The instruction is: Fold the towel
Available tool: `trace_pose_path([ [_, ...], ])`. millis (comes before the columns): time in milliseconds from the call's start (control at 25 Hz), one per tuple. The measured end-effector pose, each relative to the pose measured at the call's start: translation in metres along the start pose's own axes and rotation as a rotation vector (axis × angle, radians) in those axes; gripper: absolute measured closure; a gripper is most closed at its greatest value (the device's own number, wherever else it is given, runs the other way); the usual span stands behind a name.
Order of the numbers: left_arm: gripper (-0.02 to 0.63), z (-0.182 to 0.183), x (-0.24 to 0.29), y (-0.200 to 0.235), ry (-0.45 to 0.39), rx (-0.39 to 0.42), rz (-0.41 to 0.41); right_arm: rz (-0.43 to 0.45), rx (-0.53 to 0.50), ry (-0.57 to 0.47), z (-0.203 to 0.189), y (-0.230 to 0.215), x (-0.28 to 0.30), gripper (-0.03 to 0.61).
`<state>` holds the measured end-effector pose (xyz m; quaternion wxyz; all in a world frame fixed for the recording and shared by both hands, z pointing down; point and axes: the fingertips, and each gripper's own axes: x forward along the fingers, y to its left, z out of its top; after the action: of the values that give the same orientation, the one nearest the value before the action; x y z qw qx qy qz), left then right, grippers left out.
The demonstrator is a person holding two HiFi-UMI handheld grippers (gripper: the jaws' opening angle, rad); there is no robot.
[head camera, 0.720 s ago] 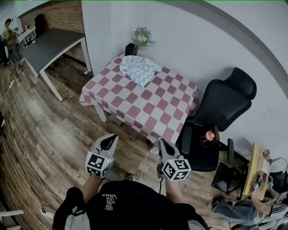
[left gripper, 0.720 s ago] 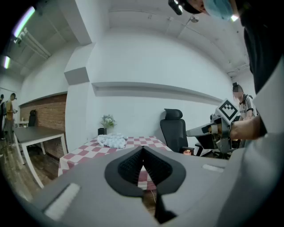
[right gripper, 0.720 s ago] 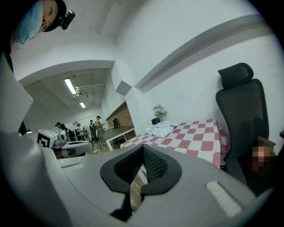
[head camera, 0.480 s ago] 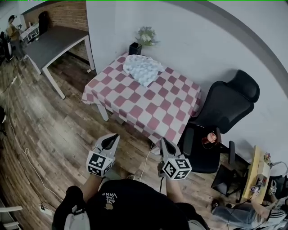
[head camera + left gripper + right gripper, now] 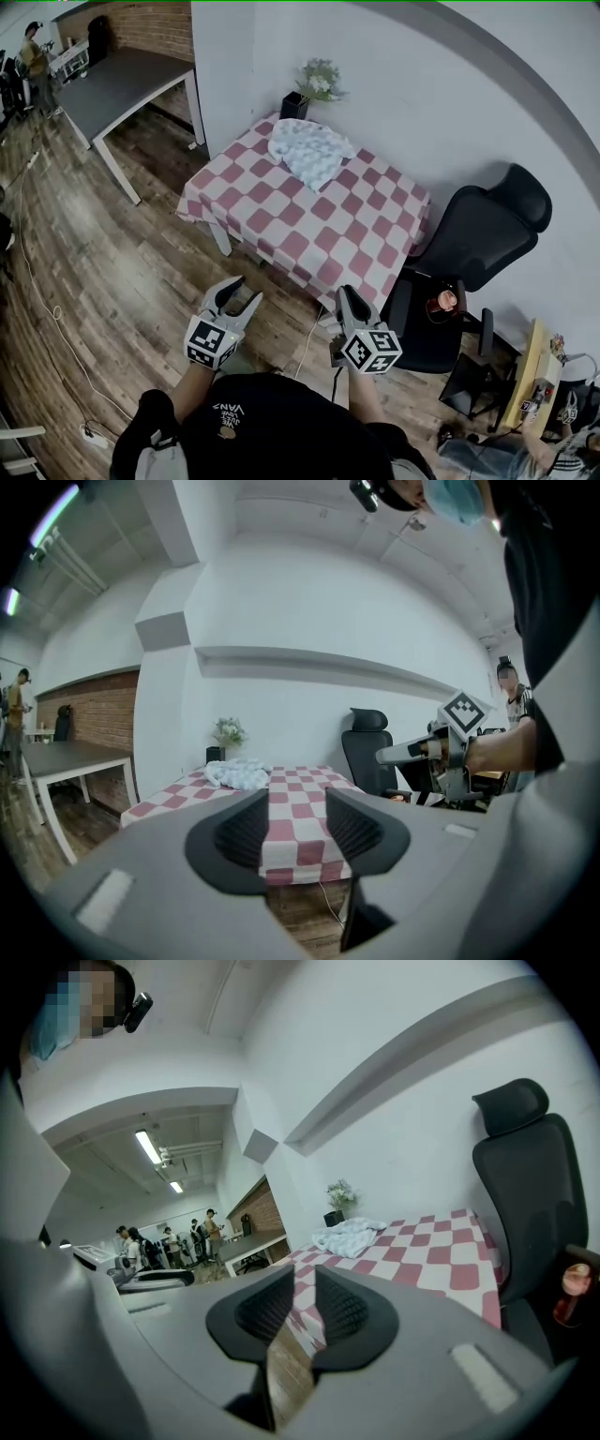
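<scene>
Just now the left gripper (image 5: 243,292) has parted its jaws, with nothing between them. The right gripper (image 5: 345,296) keeps its jaws together, seemingly with a sliver of gap. Both hang well short of the checkered table (image 5: 323,230). The towel (image 5: 312,153) lies crumpled at the table's far corner beside the plant (image 5: 320,82), so folding likely hasn't begun.

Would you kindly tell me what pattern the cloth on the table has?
The tablecloth is a red and white check, clearest in the head view.
</scene>
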<state>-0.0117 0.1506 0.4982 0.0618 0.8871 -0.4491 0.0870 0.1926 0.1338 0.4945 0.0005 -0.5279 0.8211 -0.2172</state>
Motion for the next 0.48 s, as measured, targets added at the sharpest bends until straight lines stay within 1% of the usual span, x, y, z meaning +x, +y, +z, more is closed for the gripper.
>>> trace_pose_path([
  [40,0.429,0.000,0.005,0.005,0.007,0.000,-0.010,0.000,0.003,0.003,0.002,0.001,0.008,0.487],
  [80,0.416,-0.001,0.010,0.011,0.017,0.002,-0.019,-0.001,0.006,0.009,0.003,0.001,0.017,0.430],
  [160,0.389,0.000,0.020,0.025,0.034,0.007,-0.036,-0.013,0.004,0.014,0.008,0.003,0.035,0.412],
  [280,0.367,0.009,0.036,0.052,0.032,0.006,-0.060,-0.038,0.001,0.006,0.021,0.005,0.064,0.396],
  [480,0.357,0.025,0.070,0.108,0.031,0.032,-0.120,-0.113,0.005,-0.036,0.043,0.005,0.110,0.394],
])
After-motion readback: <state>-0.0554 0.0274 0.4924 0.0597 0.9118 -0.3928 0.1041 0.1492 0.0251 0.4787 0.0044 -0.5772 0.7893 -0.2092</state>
